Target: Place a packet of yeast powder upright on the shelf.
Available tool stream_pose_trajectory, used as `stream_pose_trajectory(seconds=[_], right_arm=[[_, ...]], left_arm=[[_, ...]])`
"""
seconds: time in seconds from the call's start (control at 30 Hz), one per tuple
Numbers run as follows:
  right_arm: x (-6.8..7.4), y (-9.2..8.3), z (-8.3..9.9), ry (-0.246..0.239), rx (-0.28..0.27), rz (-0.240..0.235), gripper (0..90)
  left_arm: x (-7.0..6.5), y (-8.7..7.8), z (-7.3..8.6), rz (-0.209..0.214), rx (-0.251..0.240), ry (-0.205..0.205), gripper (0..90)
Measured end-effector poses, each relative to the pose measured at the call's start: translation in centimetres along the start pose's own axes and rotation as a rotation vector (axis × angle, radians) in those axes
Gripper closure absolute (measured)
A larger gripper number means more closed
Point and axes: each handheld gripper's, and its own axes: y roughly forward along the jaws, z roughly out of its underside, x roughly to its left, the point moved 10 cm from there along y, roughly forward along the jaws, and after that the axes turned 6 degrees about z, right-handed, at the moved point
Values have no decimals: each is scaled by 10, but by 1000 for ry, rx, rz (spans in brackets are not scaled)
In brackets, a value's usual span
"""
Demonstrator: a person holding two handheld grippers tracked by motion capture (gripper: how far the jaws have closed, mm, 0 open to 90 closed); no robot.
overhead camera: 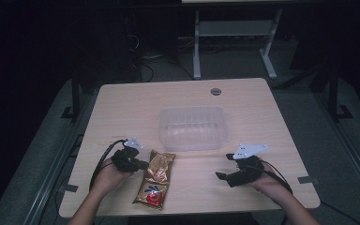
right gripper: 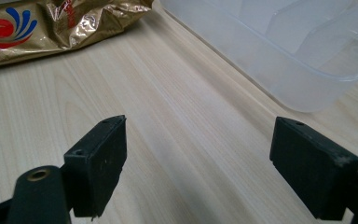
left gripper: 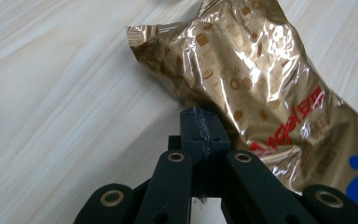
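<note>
**Two grippers beside one snack bag**

From above I see my left gripper (overhead camera: 138,164) at the bag's (overhead camera: 156,179) nine o'clock. Its own camera shows the jaws pressed together, empty, against gold crinkled foil with red lettering. My right gripper (right gripper: 198,158) stands spread, near the clear tub (right gripper: 279,51).

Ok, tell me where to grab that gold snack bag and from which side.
Take the gold snack bag at its crimped far end, which is flat and thin enough to fit between the jaws. Come from its left edge with the left gripper, which sits shut right beside the bag; it probably has to open first. The bag lies flat on the table.
</note>
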Motion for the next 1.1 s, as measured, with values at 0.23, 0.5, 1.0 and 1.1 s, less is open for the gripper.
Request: stream_pose_trajectory(seconds=[0.23, 0.5, 1.0, 1.1], right_arm=[[1, 0, 0, -4, 0, -3, 181], [0, 0, 0, -3, 0, -1, 181], [-1, -1, 0, 4, -5, 5, 182], [-1, -1, 1, 2, 0, 4, 181]], left_arm=[[-15, 19, -19, 19, 3, 41, 900], [-41, 40, -38, 73, 24, 111, 900], [-55, -30, 14, 19, -76, 61, 900], [-58, -40, 31, 6, -74, 47, 900]])
